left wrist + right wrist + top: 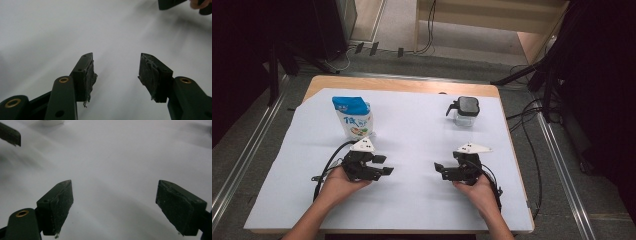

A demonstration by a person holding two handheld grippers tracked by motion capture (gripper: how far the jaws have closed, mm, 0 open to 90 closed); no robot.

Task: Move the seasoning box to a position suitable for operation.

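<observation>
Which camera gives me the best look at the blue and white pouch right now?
The high view: the pouch stands upright there, whole, just beyond the left gripper. The right gripper view catches perhaps its white base at the top edge, too cropped to be sure. The left gripper view faces bare white table.

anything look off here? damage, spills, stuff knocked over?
Only wear: the left gripper has frayed, peeling pads, with a loose shred hanging from one. The bag and the lidded jug stand upright on the white sheet; no spill visible. Both grippers are open and empty.
</observation>
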